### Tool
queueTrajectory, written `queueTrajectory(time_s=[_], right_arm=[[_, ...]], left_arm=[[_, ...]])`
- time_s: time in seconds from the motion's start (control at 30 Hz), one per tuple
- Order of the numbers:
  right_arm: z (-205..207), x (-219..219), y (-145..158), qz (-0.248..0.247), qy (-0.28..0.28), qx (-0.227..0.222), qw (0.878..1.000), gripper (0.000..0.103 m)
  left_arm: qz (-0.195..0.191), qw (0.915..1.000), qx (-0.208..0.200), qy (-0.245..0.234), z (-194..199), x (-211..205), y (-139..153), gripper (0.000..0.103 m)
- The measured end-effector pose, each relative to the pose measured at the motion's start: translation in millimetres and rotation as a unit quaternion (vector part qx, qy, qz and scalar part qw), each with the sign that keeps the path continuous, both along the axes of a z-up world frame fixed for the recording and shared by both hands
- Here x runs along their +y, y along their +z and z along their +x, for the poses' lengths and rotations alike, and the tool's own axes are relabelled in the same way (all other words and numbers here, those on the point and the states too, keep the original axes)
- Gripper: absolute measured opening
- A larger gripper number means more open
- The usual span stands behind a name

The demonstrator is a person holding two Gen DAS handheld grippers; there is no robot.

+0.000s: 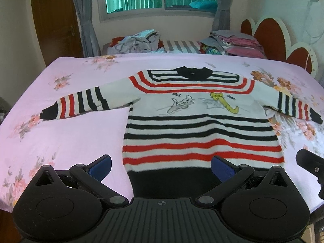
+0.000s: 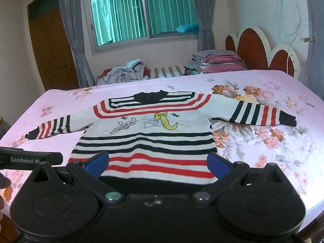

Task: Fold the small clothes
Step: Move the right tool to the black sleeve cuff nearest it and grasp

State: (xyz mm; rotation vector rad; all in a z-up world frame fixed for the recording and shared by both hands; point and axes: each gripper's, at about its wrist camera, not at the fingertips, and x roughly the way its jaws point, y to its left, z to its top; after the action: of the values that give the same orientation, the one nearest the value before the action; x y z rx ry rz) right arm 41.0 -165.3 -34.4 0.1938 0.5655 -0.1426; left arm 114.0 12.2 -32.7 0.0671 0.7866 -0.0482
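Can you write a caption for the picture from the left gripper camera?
Open left gripper poised at the hem of a striped cat sweater spread flat on a pink floral bedsheet.

Fuzzy knitted sweater (image 1: pixel 202 125) on smooth, matt floral bedsheet (image 1: pixel 70 133); door (image 2: pixel 50 50) seemingly glossy wood.

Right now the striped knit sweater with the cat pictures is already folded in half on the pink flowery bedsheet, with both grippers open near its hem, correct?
Not quite. The striped knit sweater lies spread flat, both sleeves stretched out, on the pink flowery bedsheet, as the left wrist view shows. The left gripper and right gripper are indeed open near its hem.
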Motion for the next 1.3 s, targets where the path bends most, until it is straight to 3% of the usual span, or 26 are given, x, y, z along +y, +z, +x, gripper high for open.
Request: queueTrajectory(time_s=[0.57,0.9,1.13,1.3], right_arm=[[87,-6,-5,-0.009,-0.080,0.018,0.997,0.103],[118,-22,-7,-0.019,-0.118,0.021,0.993,0.103],[138,-58,-15,-0.026,-0.121,0.023,0.992,0.103],[152,-112,-31,-0.023,-0.130,0.034,0.991,0.100]], left_arm=[[-0.011,0.9988,0.017,-0.045,120,16,-14,0.103],[-0.016,0.9975,0.020,-0.066,167,11,-28,0.103],[-0.023,0.9980,0.021,-0.055,188,-9,-38,0.103],[-0.017,0.9991,0.023,-0.030,207,-34,-49,0.103]])
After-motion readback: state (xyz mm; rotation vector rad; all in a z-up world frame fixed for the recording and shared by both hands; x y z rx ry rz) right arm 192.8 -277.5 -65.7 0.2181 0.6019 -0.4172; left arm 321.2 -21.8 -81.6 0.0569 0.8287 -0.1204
